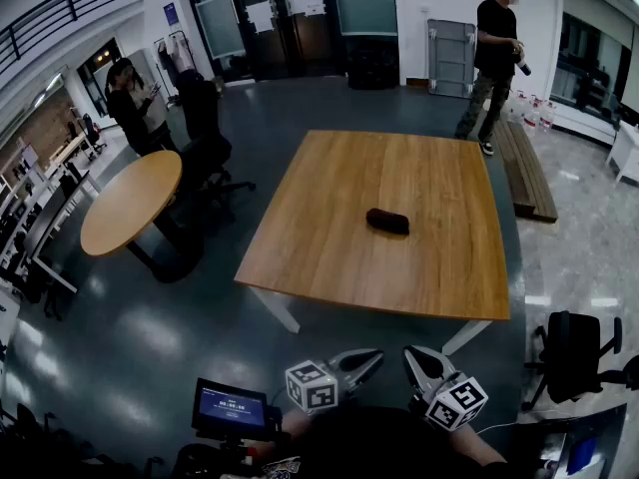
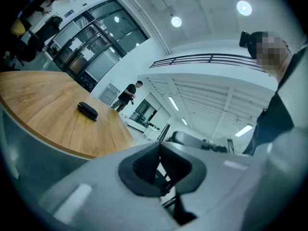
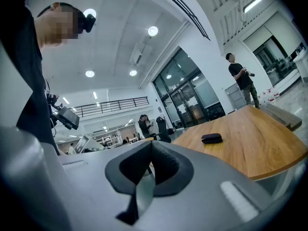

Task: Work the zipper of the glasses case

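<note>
Glasses case [image 1: 387,222] lies alone mid-surface [image 1: 329,257]; nearer, left gripper [image 1: 367,360] and right gripper [image 1: 415,362] hold jaws closed, empty.

Dark glossy floor [image 1: 120,347]; square wooden table [image 1: 419,238], round table [image 1: 130,200]; far wall apparently glass doors [image 1: 290,13]; recessed ceiling lights [image 3: 152,31]

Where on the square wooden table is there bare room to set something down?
The square table is bare wood on every side of the glasses case, which lies near its middle. Broad free patches reach all four edges. Nowhere on it is crowded.
</note>
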The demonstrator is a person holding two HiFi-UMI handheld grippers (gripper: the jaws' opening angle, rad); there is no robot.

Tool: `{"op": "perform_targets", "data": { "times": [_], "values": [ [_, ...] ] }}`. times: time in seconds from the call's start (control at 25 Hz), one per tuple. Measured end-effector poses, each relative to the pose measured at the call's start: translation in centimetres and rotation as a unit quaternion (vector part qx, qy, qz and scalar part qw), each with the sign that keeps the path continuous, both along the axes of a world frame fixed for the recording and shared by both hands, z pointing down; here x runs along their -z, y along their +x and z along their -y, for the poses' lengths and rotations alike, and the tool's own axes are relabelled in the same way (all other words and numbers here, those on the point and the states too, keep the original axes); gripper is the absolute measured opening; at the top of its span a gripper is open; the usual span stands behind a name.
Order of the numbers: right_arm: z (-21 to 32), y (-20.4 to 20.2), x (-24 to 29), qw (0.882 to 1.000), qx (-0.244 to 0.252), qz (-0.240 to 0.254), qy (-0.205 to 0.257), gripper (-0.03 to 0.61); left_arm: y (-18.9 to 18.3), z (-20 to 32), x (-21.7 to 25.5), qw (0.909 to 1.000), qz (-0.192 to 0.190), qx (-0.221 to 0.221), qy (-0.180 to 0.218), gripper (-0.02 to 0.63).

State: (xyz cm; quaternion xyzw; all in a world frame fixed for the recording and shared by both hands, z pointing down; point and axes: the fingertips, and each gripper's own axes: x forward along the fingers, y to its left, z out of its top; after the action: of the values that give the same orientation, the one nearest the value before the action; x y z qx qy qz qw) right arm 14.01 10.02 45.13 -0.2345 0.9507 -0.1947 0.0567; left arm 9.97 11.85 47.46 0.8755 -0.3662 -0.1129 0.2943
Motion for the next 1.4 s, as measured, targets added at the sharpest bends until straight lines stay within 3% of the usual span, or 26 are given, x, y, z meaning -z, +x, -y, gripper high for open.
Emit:
{"op": "perform_targets", "data": {
  "times": [0.48,0.68,1.2,1.4],
  "values": [
    [-0.5,-0.6,0.5,1.0,0.011,0.001,0.01,0.005,-0.8,-0.4,0.4,0.9999,-0.001,0.016,0.004,0.003],
    [-0.5,0.0,1.4,0.999,0.017,0.024,0.022,0.006,0.0,-0.1,0.2,1.0,0.004,0.008,-0.001,0.002],
    [0.3,1.1,1.6,0.998,0.002,0.059,-0.013,0.017,-0.2,-0.6,0.6,0.9996,0.003,0.02,-0.021,0.002],
    [2.6,-0.5,3.0,0.998,-0.007,0.06,-0.019,0.025,-1.8,1.8,2.1,0.9996,-0.001,0.009,-0.028,0.002]
  ]
}}
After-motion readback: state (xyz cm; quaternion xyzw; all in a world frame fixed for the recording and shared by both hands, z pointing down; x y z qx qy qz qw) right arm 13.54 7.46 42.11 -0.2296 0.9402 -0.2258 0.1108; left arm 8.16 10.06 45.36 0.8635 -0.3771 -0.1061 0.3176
